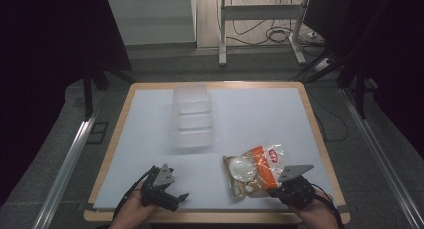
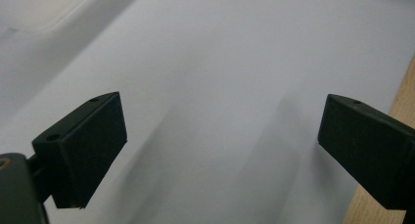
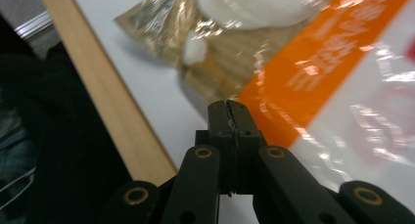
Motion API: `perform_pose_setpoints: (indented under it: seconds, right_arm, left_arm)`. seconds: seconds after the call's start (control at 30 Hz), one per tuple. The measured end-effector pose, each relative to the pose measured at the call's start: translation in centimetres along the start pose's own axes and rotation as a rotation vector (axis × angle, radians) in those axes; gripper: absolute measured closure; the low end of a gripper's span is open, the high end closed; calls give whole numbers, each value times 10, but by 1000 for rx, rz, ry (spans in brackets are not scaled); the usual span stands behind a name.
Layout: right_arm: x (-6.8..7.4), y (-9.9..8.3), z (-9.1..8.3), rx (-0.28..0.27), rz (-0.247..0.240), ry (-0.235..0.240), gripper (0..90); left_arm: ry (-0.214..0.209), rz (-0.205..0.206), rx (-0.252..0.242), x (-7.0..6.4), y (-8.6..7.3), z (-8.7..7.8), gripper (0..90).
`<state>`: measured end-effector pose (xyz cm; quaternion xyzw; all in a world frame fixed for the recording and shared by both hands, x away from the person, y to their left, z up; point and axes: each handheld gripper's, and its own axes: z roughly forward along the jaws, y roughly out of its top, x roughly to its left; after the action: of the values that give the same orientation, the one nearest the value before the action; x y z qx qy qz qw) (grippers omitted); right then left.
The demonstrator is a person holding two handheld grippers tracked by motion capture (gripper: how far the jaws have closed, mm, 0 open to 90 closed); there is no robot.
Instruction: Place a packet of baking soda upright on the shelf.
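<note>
Right gripper (image 1: 279, 189): it sits at the near right of the table (image 1: 150, 119), roughly five o'clock on the white top. In the right gripper view its jaws are pressed together. The tips lie at the near edge of the snack bag (image 3: 313, 62). Whether a fold of wrapper is pinched between them cannot be told; no film shows in the seam.

Left gripper (image 1: 170, 194): it is held at about seven o'clock on the table, just inside the near edge. In the left gripper view (image 2: 220, 150) its jaws stand wide apart over bare white surface, with nothing between them.

Snack bag (image 1: 255, 170): it lies flat on the table directly at twelve o'clock from the right gripper's tips and touching or all but touching them. Its long axis runs from about seven o'clock to one o'clock across the table, with the orange band following that line. From the left gripper it lies toward three o'clock, well apart. The right hand is clearly the nearer.

Clear plastic box (image 1: 192, 116): it stands near the table's centre, toward eleven o'clock from the bag, apart from both grippers.

Judgement: any move on the bag falls to the right gripper.
</note>
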<state>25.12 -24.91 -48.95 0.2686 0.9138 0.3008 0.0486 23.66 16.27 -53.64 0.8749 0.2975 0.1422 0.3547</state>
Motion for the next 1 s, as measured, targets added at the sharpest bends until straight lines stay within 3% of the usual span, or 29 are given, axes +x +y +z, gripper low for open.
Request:
perform_pose_setpoints:
  seconds: [0.23, 0.43, 0.57, 0.73, 1.0]
  right_arm:
    - [-3, -6, 18, 77, 0, 42, 888]
    - [-11, -8, 15, 62, 30, -4, 888]
    - [-17, -6, 15, 61, 25, -51, 888]
    - [-23, -2, 17, 60, 32, -54, 888]
    - [-16, -6, 5, 60, 46, -66, 858]
  left_arm:
    - [1, -1, 1, 0, 0, 0, 42]
    - [-1, 2, 2, -1, 0, 1, 42]
    - [-3, 3, 3, -1, 0, 1, 42]
    - [-2, 3, 4, -1, 0, 1, 42]
    - [-2, 3, 3, -1, 0, 1, 42]
